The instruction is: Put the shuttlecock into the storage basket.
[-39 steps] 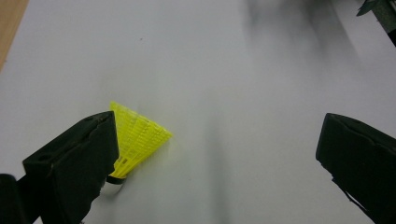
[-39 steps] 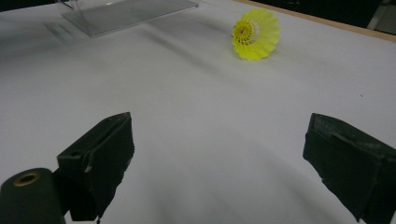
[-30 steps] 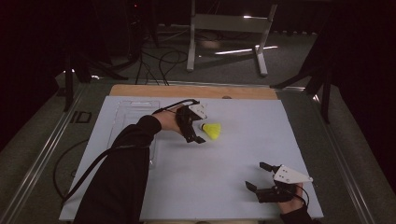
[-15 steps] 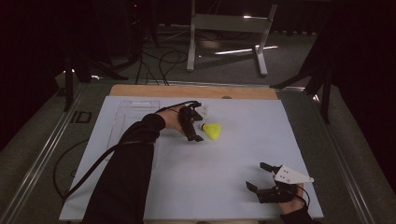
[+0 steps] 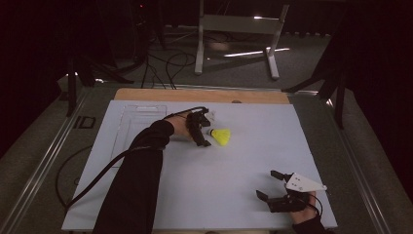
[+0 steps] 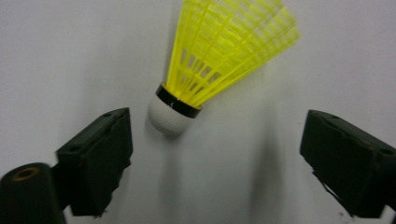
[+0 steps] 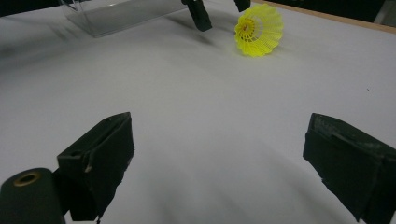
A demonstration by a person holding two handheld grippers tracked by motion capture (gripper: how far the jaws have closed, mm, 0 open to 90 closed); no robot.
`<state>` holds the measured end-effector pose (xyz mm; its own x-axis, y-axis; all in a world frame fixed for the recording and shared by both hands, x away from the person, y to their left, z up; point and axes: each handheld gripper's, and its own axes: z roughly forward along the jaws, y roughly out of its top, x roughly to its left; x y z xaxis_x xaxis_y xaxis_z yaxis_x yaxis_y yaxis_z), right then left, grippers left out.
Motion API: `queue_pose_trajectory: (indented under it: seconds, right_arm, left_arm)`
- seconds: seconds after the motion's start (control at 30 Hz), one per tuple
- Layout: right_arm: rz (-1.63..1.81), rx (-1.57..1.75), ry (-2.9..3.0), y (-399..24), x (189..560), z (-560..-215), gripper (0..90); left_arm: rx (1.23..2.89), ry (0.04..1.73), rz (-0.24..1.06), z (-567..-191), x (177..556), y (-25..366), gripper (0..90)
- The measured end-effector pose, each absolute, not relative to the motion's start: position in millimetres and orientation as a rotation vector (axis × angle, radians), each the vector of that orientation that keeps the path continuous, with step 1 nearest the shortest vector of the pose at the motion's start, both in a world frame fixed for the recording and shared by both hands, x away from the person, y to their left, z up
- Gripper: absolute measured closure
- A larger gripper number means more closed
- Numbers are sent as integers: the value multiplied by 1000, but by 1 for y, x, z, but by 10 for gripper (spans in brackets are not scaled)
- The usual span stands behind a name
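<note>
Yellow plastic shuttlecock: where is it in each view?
High view: yellow plastic shuttlecock at table centre, beside the left claw.
Left gripper view: top centre, white cork down between open jaws.
Right gripper view: top right, skirt facing camera.
Shared landmark: white table sheet.

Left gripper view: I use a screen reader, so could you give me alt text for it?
A yellow shuttlecock lies on a white table, its white cork tip pointing toward the camera. The left gripper has its two black jaws open on either side of the tip, not touching it.
</note>
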<state>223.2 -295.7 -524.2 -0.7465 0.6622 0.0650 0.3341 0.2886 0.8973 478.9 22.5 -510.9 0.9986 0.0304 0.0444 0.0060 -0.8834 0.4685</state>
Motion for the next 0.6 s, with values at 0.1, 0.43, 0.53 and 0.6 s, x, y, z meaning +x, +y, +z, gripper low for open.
queue_pose_trajectory:
  seconds: [0.1,0.43,0.53,0.6]
  right_arm:
    - [1444,906,2241,-296,223,-524,87]
    - [1447,906,2245,-296,223,-525,87]
    - [1451,907,2246,-296,223,-525,87]
    - [1450,906,2247,-296,223,-525,87]
  left_arm:
    - [2665,7,82,-513,480,19,156]
    - [2706,-11,158,-520,483,12,292]
    - [2690,-21,172,-521,484,10,336]
    - [2694,-41,185,-521,484,8,364]
